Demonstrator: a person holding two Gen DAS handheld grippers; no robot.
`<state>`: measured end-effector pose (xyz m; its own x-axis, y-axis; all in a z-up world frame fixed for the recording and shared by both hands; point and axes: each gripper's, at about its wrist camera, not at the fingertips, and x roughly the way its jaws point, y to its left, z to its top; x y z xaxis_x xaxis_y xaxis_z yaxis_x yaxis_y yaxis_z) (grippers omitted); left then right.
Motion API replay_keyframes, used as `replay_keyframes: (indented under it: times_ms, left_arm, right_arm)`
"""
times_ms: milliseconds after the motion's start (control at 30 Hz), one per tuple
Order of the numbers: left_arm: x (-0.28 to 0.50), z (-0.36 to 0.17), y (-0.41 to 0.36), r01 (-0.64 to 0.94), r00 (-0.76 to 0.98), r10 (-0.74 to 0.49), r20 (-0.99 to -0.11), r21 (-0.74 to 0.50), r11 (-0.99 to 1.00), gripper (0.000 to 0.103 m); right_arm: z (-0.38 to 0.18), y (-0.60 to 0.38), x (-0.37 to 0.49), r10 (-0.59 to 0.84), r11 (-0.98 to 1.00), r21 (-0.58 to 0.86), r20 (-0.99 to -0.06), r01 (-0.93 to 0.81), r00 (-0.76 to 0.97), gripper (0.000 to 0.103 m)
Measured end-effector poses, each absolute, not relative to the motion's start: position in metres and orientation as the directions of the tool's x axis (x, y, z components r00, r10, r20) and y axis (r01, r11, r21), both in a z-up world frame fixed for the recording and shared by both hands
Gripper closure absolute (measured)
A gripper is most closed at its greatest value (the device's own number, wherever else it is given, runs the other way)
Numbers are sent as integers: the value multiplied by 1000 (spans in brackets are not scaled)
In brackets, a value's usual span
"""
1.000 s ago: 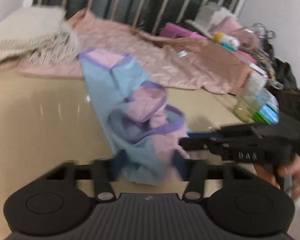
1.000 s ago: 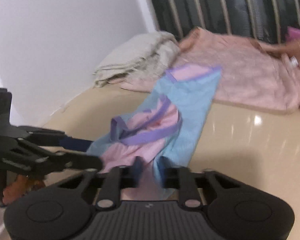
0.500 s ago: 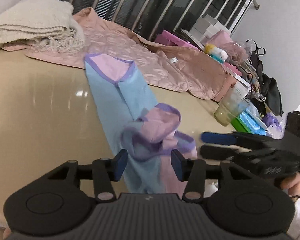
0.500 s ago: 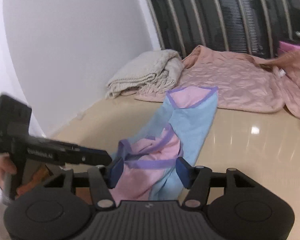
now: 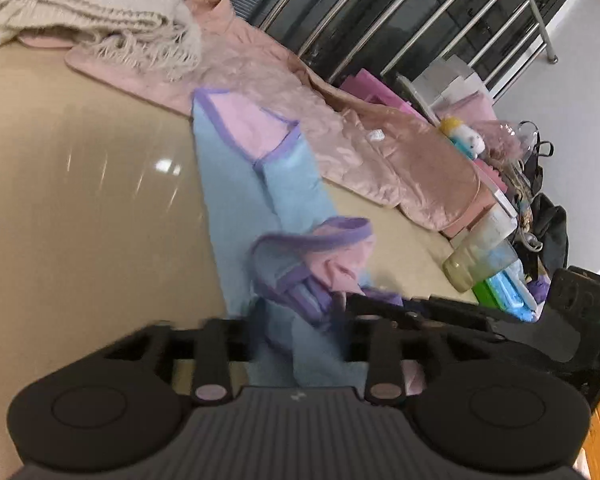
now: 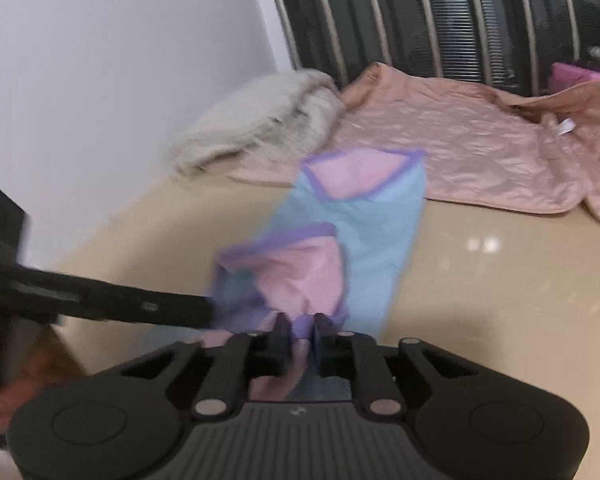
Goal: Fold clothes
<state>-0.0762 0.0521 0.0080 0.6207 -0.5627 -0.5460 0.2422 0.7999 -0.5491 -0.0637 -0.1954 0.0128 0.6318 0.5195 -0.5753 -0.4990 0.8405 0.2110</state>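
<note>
Grippers met at the near end of a blue-and-pink garment on a glossy beige table as the fold was being set up. From its own camera, the right gripper had just narrowed its jaws and was clenched on a pinch of pink and purple-trimmed cloth at 6 o'clock in that view. The left gripper had also just been closing; blue cloth lay between its fingers, but blur hid whether the pads actually pressed on it, so its hold could not be told. The garment ran from the grippers toward 12 o'clock, its far end lying flat and touching a pink quilted jacket, with a cream knitted blanket beyond at 11 o'clock.

Risks, as judged from the scene: the near end was bunched, so the right pinch may have caught only one layer or only the trim, and a lift could let the rest sag and spoil the fold. If the left fingers were not truly gripping, that corner could slip free and the cloth would swing from one side. The smooth tabletop could let the garment slide, dragging its far end against the jacket. A plastic cup and clutter at 3 o'clock in the left view stood near enough for a wide sweep to knock.
</note>
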Motion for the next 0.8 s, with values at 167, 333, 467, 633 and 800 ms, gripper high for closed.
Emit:
replay_keyframes:
  times_ms: [167,333,467,633,800]
  left_arm:
    - [-121,33,65,367,644,-578,-501,-460,809,48]
    - [-131,25,41,410,610,-591,-528,-428,806,50]
    - [-120,11,34,357,581,-555,-595,-427,831,95]
    - [-130,8,60,325,560,-574,-597,-479,815,93]
    - [-134,22,63,372,614,-545,-571,-400,838,49]
  right_arm:
    - [31,-221,-100,535,820,90,-473,-565,700,71]
    - [19,-229,-126,628,720,83,-503,-689,595,71]
    - [3,-218,-121,626,726,135,-536,-675,566,99]
    - [25,-220,-151,622,696,-34,-472,-718,625,50]
    - [11,-187,-171,630,512,-304,-503,-804,592,37]
